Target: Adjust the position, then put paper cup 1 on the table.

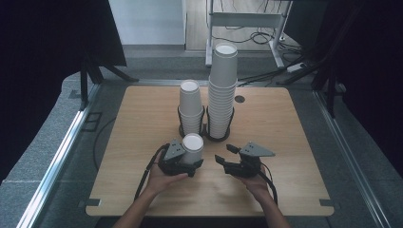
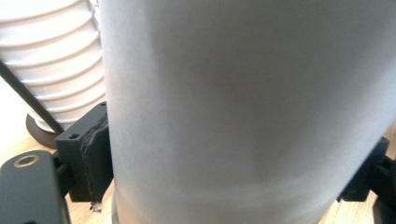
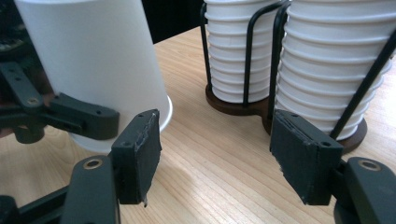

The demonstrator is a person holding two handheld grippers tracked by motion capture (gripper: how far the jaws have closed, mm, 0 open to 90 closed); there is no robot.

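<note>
High view: left tool (image 1: 189,164) grips cup (image 1: 193,148); right tool (image 1: 225,154) gapes empty over bare table (image 1: 285,142).

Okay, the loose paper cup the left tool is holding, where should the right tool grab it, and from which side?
Probably the bare side wall of the paper cup, coming in level from the side facing the right tool. The cup stands upside down, wide rim on the table, and the left tool already clamps it low down. So grip above those pads, lightly, since thin paper walls crush easily.
</note>
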